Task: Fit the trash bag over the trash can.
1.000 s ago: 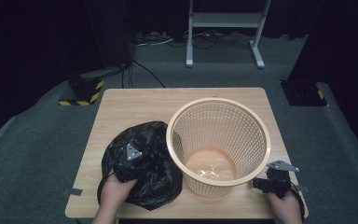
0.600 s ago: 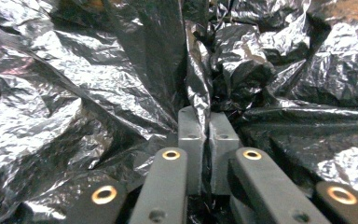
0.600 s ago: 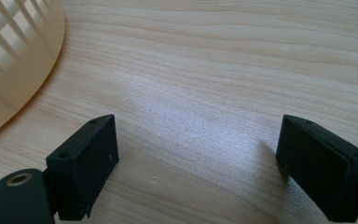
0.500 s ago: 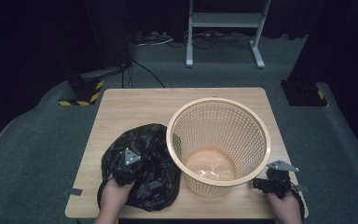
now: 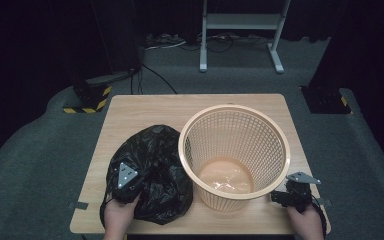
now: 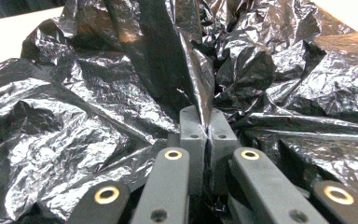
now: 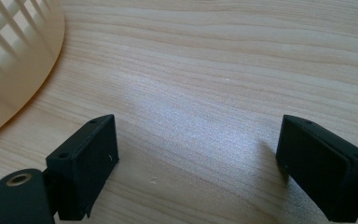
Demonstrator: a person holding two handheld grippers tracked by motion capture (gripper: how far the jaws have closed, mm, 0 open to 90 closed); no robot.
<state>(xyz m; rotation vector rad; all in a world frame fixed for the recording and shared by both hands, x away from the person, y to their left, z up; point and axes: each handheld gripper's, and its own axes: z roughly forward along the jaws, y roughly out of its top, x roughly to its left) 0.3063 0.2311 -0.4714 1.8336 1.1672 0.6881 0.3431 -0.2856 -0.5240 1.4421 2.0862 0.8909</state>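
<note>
A crumpled black plastic bag (image 5: 157, 160) lies on the left half of the wooden table (image 5: 145, 107), touching the cream mesh basket (image 5: 182, 150) that stands upright on the right half. My left gripper (image 5: 127, 176) rests on the bag's near left part. In the left gripper view it (image 6: 208, 122) is shut, pinching a raised fold of the bag (image 6: 98, 93). By the basket's near right foot my right gripper (image 5: 292, 192) sits low over the wood. Its jaws (image 7: 198, 154) stand open with bare table between them, and the basket wall (image 7: 14, 56) is at their left.
The table's far strip behind the bag and basket is bare wood. On the dark carpet beyond stand a metal stand's legs (image 5: 240, 45), cables, and a yellow-black striped block (image 5: 87, 102) off the far left corner.
My left gripper has slid left and slightly toward the near edge on the bag, and the film has bunched around it. The right gripper and the basket have not moved.
</note>
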